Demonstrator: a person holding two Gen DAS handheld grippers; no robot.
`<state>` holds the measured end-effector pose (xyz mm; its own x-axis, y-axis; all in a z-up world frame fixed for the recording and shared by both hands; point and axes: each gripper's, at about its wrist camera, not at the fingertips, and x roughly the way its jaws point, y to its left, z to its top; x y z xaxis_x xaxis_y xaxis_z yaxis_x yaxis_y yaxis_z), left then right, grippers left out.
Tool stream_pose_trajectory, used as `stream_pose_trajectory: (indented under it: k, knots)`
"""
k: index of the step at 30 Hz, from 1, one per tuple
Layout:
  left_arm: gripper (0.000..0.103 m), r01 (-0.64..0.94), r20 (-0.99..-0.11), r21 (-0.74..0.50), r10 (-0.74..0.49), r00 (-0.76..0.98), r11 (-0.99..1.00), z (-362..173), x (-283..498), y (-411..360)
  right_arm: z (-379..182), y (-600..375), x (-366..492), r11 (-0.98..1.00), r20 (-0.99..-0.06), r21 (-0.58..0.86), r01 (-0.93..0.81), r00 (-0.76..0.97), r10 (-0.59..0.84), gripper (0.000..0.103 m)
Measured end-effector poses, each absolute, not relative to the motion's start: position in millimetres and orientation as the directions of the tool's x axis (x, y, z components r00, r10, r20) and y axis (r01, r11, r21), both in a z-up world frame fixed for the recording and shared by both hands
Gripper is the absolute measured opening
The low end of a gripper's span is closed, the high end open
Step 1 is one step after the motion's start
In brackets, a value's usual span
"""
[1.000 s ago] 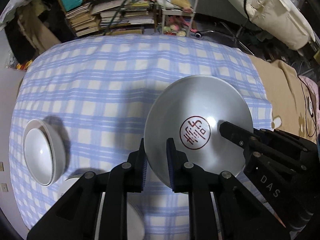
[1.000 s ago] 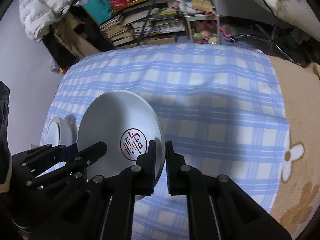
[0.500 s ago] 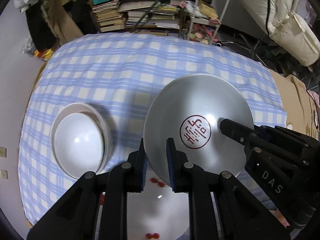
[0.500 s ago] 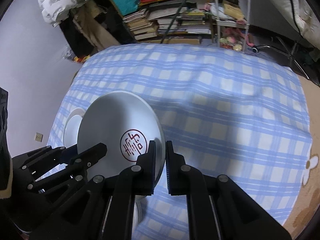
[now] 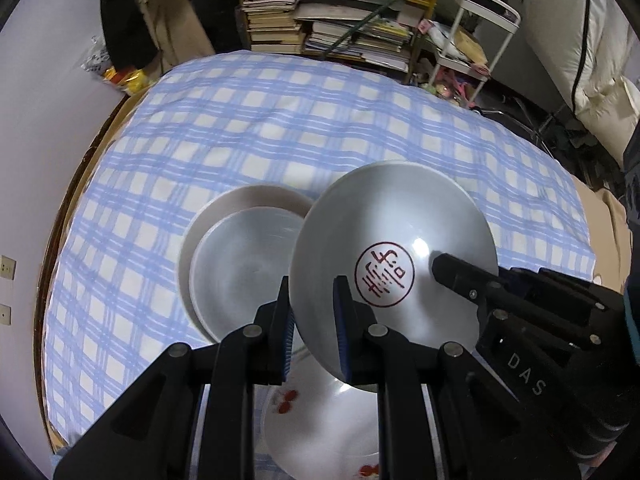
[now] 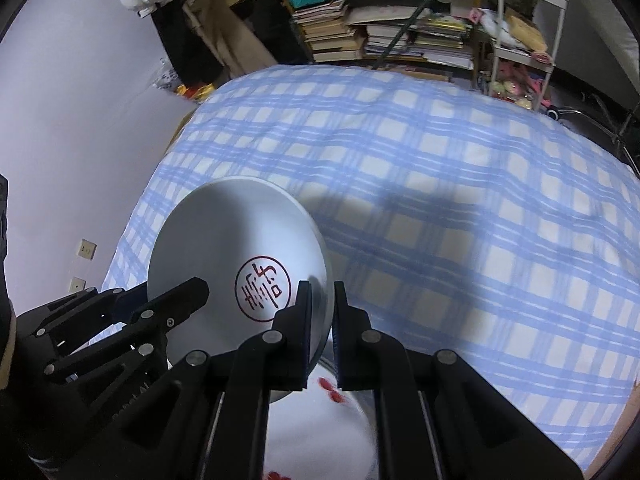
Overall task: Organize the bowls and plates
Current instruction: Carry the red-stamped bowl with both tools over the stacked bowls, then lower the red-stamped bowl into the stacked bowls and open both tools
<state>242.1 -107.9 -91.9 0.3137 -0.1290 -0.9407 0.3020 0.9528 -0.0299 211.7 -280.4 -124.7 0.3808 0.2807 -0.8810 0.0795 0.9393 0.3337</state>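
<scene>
White glaze is all that the two grippers bite on: the bowl with the red seal [image 5: 394, 258] hangs in the air by its rim alone, the left gripper [image 5: 312, 322] clamped on the near-left edge and the right gripper [image 6: 321, 322] pinching the opposite edge with its fingers almost together.

Taking the stacked bowls [image 5: 244, 268] on the checked cloth [image 5: 280, 128] as the landmark, the held bowl sits just to their right and above, its rim overlapping theirs in the left wrist view. A plate with red fruit marks [image 5: 320, 416] lies on the near side of the stack, under the grippers.

Likely troubles: the slick rim could slide out of either thin pinch if the two hands drift apart or twist unevenly; a tilted descent could knock the stack's rim or clip the plate; the soft cloth could let the stack rock.

Against the earlier frames, the stack has travelled from the far left edge of the left wrist view to beside the held bowl, and the plate is now far more exposed. The grip looks unchanged.
</scene>
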Motion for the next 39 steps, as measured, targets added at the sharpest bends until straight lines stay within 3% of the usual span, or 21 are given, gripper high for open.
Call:
stream_pose_trajectory:
  k: [21, 32, 39]
  knots:
    - [0.017, 0.205, -0.945, -0.088, -0.147, 0.292, 0.975, -121.3, 259.7, -32.3, -139.4, -207.4, 246.9, 0.946, -0.883, 0.322, 0.025, 0.367, 0.291, 0.011]
    - [0.017, 0.220, -0.955, -0.057, -0.117, 0.274, 0.974, -135.2, 255.4, -28.1, -147.0, -192.4, 246.5, 0.966, -0.907, 0.259, 0.000, 0.343, 0.243, 0.011]
    - [0.017, 0.225, -0.952, -0.041, -0.106, 0.289, 0.974, -132.6, 252.0, -28.3, -141.4, -183.8, 240.8, 0.981, -0.911, 0.185, -0.055, 0.365, 0.192, 0.020]
